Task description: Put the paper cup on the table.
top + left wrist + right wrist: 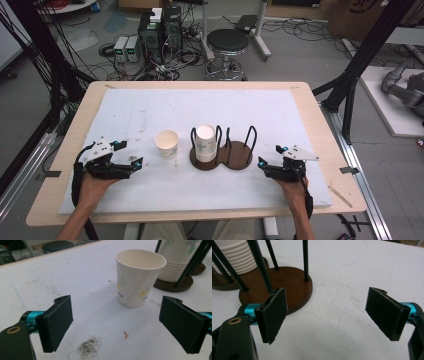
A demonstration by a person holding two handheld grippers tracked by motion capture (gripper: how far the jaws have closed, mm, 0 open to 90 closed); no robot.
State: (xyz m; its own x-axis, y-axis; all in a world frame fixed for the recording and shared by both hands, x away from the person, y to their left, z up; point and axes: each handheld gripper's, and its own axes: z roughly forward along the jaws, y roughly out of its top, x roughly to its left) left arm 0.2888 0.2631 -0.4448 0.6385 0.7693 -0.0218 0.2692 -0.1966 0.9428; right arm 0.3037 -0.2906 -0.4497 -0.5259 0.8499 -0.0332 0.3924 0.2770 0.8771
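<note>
Both hand-held grippers, left (pixel 131 164) and right (pixel 264 165), rest wide open and empty on the tabletop (pixel 300 125), and the loose paper cup (pixel 166 144) beside the cup holder (pixel 222 152) would likely tip or crush if clamped off-centre.

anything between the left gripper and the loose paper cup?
Nothing solid. In the left gripper view, bare white mat separates the open left gripper from the paper cup, apart from a dark smudge and red fleck.

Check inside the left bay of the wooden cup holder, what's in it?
A nested stack of paper cups, upside down, stands between the left wire loops of the holder. Anything under or inside the stack is covered.
</note>
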